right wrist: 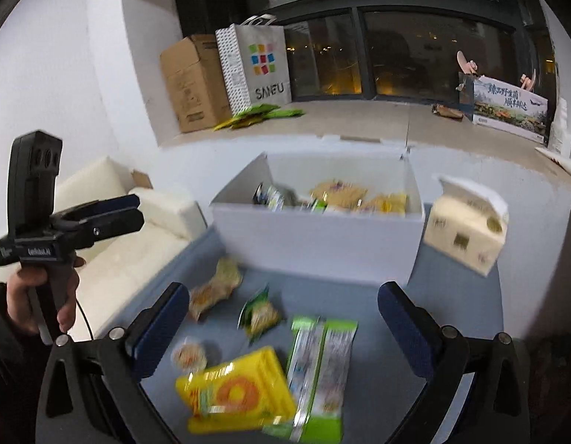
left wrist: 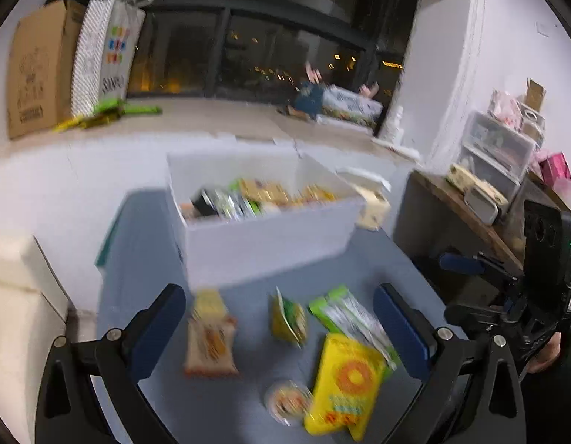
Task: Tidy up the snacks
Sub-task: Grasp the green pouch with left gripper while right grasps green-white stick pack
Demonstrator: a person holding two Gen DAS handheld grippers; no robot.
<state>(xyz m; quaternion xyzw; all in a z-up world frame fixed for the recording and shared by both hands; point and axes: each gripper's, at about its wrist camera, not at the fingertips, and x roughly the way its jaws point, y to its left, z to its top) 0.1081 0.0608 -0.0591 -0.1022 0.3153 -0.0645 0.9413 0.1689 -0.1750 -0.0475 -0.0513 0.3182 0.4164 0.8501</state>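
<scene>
A white box stands at the far side of the grey table and holds several snack packs. In front of it lie loose snacks: an orange cracker pack, a small green-yellow pouch, a green-white pack, a yellow bag and a small round cup. My left gripper is open and empty above them. My right gripper is open and empty too; its body shows in the left wrist view.
A small cream carton stands right of the white box. A cream sofa sits left of the table. A wooden shelf with plastic drawers stands at the right. A cardboard box and paper bag stand on the window ledge.
</scene>
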